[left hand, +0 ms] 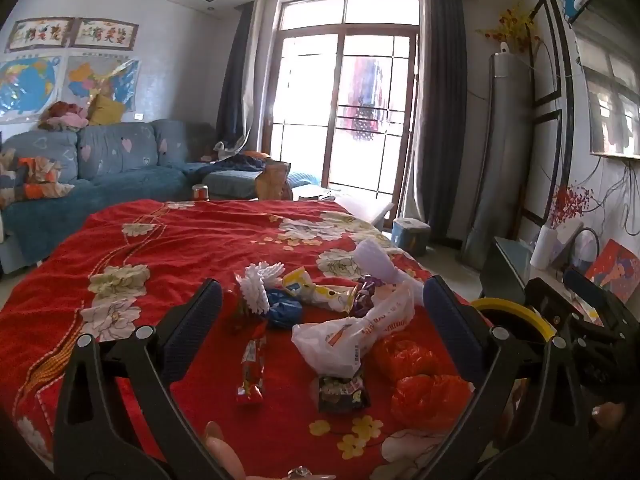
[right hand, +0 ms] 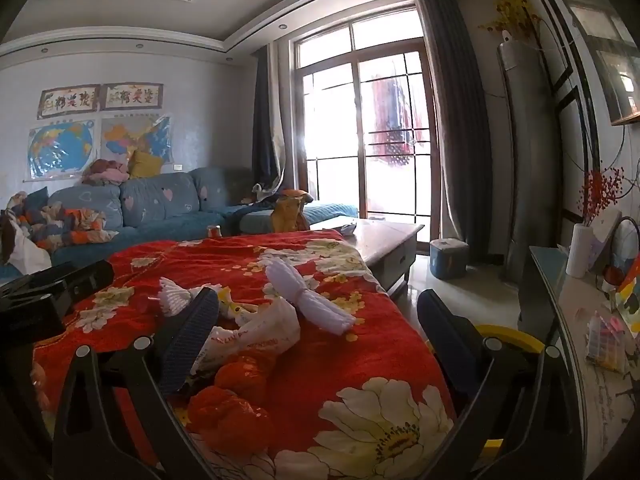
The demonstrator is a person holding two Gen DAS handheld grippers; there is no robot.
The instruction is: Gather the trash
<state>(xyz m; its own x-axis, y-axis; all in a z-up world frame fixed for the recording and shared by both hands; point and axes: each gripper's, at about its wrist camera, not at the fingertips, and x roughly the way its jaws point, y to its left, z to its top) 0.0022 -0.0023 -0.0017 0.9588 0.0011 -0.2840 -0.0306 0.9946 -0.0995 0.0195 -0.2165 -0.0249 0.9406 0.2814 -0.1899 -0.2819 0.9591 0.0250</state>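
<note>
Both our tools gape wide, gripping nothing: left tool (left hand: 322,316), right tool (right hand: 318,330). Nearest us on the red floral cloth (left hand: 160,240) lie the red snack wrapper (left hand: 251,368), dark packet (left hand: 343,392) and orange bags (left hand: 424,396). Farther on, a white plastic bag (left hand: 352,332), its orange print unreadable, then white paper fans (right hand: 312,300). Sofa (left hand: 120,160) beyond.

Red floral cloth (left hand: 180,240), white bag (left hand: 344,332), orange bags (left hand: 428,396).
</note>
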